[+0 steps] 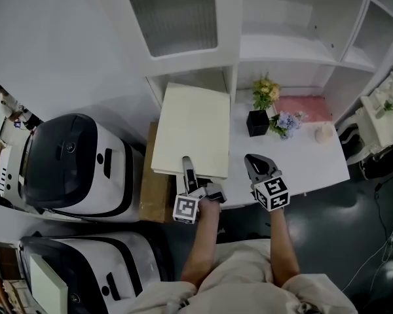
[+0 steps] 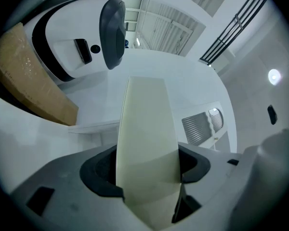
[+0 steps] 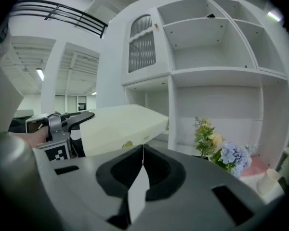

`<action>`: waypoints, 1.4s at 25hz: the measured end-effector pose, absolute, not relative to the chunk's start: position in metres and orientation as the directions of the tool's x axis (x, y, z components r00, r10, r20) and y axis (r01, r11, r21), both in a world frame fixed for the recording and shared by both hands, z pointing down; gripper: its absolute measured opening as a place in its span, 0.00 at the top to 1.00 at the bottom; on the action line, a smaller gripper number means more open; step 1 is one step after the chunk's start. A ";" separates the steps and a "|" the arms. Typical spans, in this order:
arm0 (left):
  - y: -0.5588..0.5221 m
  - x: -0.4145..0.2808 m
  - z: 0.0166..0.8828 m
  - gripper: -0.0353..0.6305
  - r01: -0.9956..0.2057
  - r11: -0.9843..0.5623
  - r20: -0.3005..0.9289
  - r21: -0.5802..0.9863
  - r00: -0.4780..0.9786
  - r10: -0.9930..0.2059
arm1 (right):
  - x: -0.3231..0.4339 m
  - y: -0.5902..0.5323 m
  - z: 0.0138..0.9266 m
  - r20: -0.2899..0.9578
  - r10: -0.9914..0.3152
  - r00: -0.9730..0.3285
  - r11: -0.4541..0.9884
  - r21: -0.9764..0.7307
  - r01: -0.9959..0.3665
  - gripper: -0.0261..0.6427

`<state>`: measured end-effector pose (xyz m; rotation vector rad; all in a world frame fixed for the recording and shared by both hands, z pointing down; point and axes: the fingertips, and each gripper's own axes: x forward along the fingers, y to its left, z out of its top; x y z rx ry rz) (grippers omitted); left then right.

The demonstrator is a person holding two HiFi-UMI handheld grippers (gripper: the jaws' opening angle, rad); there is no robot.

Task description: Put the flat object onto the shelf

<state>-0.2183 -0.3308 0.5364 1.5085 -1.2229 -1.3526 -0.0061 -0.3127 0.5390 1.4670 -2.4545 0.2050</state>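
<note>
Nearest us, our two forearms reach forward side by side. Left gripper (image 1: 189, 170): jaws clamped on the near edge of the flat object (image 1: 193, 126), a cream board we hold roughly level over the left end of the table (image 1: 308, 162). Right gripper (image 1: 254, 163): jaws pressed together on nothing, just beside the board. To the left, a cardboard box (image 1: 154, 188). Beyond, a black flowerpot (image 1: 257, 122), blue flowers (image 1: 286, 122), a pink mat (image 1: 306, 107) and a pale cup (image 1: 323, 134). Farthest, the shelf (image 1: 295, 48), its upright near the board's far corner.
</note>
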 end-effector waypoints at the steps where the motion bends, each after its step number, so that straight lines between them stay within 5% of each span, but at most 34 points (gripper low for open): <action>1: -0.333 -0.215 0.538 0.52 -0.160 -0.240 -0.246 0.958 -0.019 -0.969 | -0.010 -0.313 0.540 0.306 -0.838 -0.452 0.480 0.019 -0.877 0.86; 10: -0.341 -0.197 0.565 0.52 -0.103 -0.139 -0.139 0.985 0.014 -0.990 | -0.031 -0.303 0.545 0.310 -0.830 -0.463 0.496 0.030 -0.868 0.86; 17: -0.345 -0.179 0.566 0.52 -0.204 -0.114 -0.096 0.972 0.095 -0.991 | -0.029 -0.307 0.542 0.294 -0.833 -0.468 0.490 0.002 -0.872 0.86; 35: -0.400 -0.175 0.579 0.52 -0.004 -0.034 -0.034 0.999 0.062 -0.997 | -0.030 -0.382 0.510 0.212 -0.822 -0.529 0.529 -0.060 -0.847 0.86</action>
